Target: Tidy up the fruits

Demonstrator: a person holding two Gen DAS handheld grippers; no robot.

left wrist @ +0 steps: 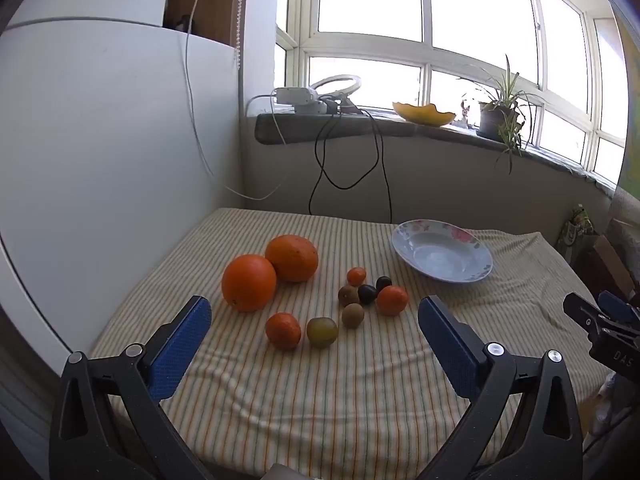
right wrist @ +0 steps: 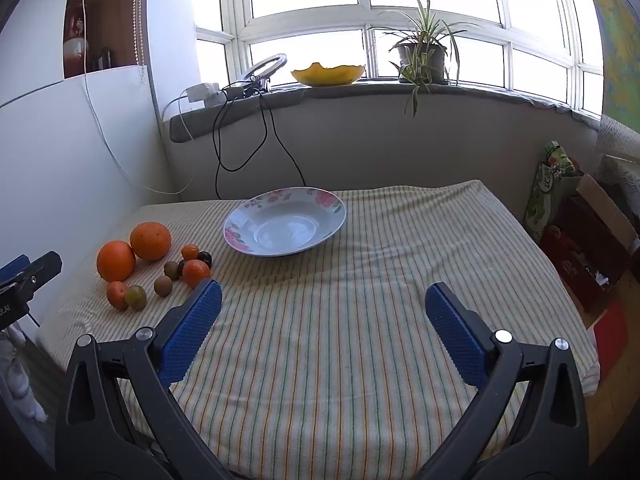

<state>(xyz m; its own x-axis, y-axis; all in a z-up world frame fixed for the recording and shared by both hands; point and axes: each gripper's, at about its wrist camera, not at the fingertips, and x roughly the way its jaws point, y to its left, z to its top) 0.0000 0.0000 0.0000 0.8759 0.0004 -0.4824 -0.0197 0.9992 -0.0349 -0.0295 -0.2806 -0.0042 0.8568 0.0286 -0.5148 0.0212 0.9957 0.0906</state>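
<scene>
Two big oranges (left wrist: 249, 282) (left wrist: 292, 257) lie on the striped cloth, also seen from the right wrist (right wrist: 116, 261). In front of them lie a small mandarin (left wrist: 283, 330), a greenish plum (left wrist: 322, 332), two kiwis (left wrist: 352, 315), dark plums (left wrist: 367, 293) and another mandarin (left wrist: 392, 300). A flowered white plate (left wrist: 404, 236) (right wrist: 240, 224) stands empty behind and to the right. My left gripper (left wrist: 315, 314) hangs open just before the fruit, holding nothing. My right gripper (right wrist: 323, 300) is open over bare cloth, right of the fruit.
A white panel (left wrist: 100, 140) closes off the left side. Black cables (left wrist: 352, 160) hang from the windowsill, which carries a yellow bowl (right wrist: 328, 73) and a potted plant (right wrist: 422, 56). Boxes and bags (right wrist: 576, 236) stand past the table's right edge.
</scene>
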